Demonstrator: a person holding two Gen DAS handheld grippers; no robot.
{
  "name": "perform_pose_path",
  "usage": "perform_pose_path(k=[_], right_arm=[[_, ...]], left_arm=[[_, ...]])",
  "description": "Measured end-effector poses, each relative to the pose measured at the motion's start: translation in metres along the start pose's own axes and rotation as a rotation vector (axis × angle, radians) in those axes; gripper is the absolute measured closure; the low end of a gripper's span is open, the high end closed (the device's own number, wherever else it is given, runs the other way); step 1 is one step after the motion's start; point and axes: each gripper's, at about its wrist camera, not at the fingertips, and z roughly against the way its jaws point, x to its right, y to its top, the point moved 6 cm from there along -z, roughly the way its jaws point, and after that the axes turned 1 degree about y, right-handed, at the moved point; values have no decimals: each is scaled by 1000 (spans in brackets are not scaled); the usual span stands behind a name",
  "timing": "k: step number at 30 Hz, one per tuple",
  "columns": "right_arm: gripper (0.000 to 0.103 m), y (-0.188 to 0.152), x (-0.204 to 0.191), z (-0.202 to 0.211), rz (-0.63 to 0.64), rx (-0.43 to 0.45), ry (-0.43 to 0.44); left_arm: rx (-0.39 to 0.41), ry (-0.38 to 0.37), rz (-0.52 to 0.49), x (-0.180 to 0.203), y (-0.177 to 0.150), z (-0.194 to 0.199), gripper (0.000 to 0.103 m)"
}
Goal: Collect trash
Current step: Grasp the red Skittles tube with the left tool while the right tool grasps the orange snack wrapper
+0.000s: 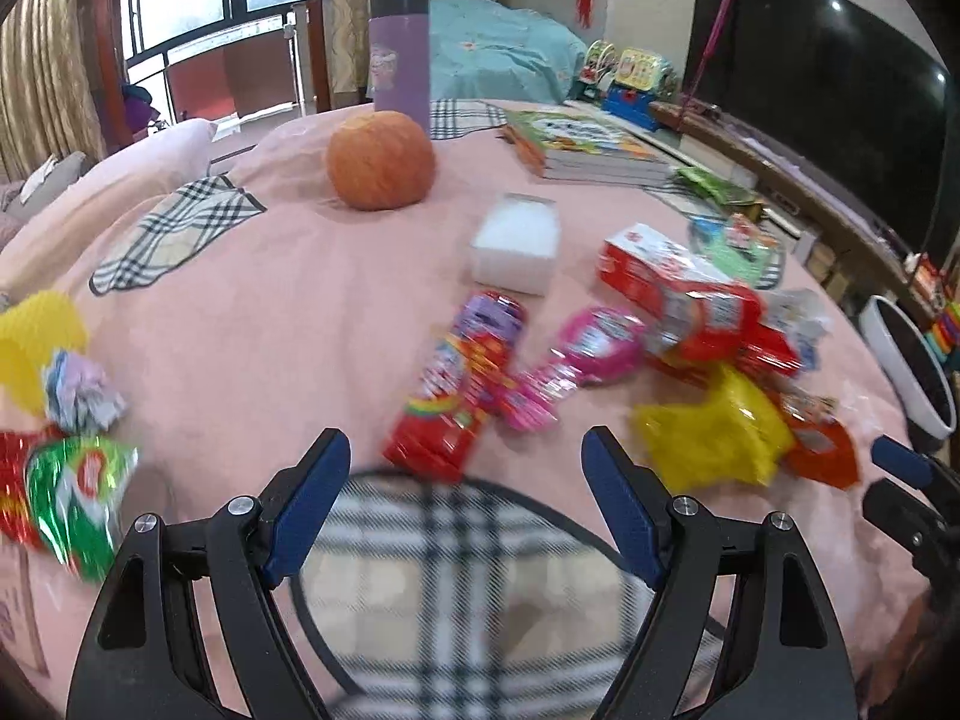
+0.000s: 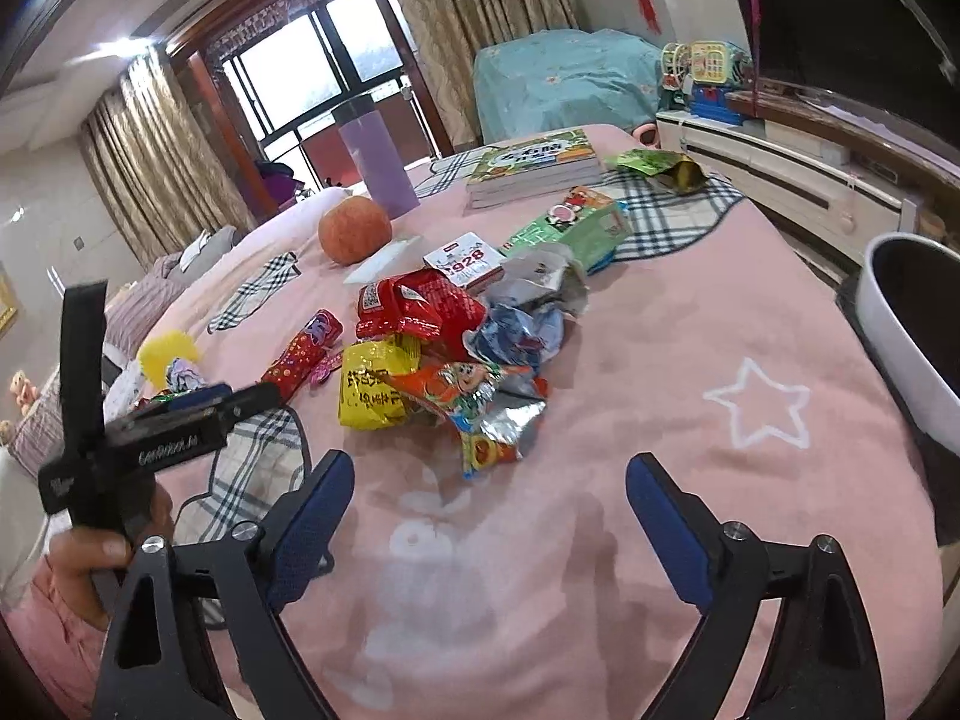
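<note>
My right gripper (image 2: 489,489) wide, empty; crinkled orange foil snack wrapper (image 2: 480,414) just ahead, slightly left; left gripper (image 1: 465,459) also wide, farther.

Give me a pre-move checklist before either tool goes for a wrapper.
1. Left tool open, nothing held: ok.
2. Right tool open, nothing held: ok.
3. Long red wrapper just ahead of left tool, unobstructed: ok.
4. Orange wrapper ahead of right tool, lying on the wrapper pile: ok.
5. White bin at the bed's right edge, mouth open: ok.
6. Sharp view from left camera: not ok, blurred.
</note>
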Motion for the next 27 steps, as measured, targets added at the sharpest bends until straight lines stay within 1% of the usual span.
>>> perform_pose_path(k=[5, 9, 10, 11, 12, 13, 14, 15, 16, 17, 19, 21, 23, 27], right_arm=[[23, 5, -3, -19, 14, -20, -8], [35, 6, -2, -30, 10, -43, -14], [37, 6, -1, -32, 9, -46, -16], [40, 6, -1, -33, 8, -47, -16], [43, 6, -1, -34, 7, -48, -17], [45, 6, -1, -36, 7, -50, -18], [50, 6, 0, -37, 7, -52, -18], [57, 6, 0, -38, 6, -55, -18], [61, 6, 0, -39, 5, -58, -18], [69, 5, 0, -39, 3, -60, -17], [80, 4, 1, -38, 0, -63, -13], [81, 4, 2, -34, 0, -54, -10], [82, 4, 3, -28, -5, -44, -4], [83, 5, 7, -17, -10, -24, 2]], left_arm=[[-44, 37, -16, -9, 6, -25, 21], [-74, 17, -30, -6, 3, -38, 22], [-77, 13, -38, -4, 3, -40, 26], [-80, 8, -46, -2, 2, -42, 33], [-83, -4, -49, 1, 2, -42, 37], [-81, -19, -47, 3, 3, -42, 44], [-80, -31, -41, 4, 5, -42, 52], [-78, -36, -37, 5, 6, -42, 58], [-78, -41, -33, 6, 7, -42, 62], [-77, -45, -28, 6, 8, -41, 62], [-71, -46, -25, 8, 7, -38, 63], [-65, -52, -22, 11, 4, -34, 64], [-59, -66, -9, 14, -2, -25, 67], [-37, -99, 12, 22, -12, -4, 67]])
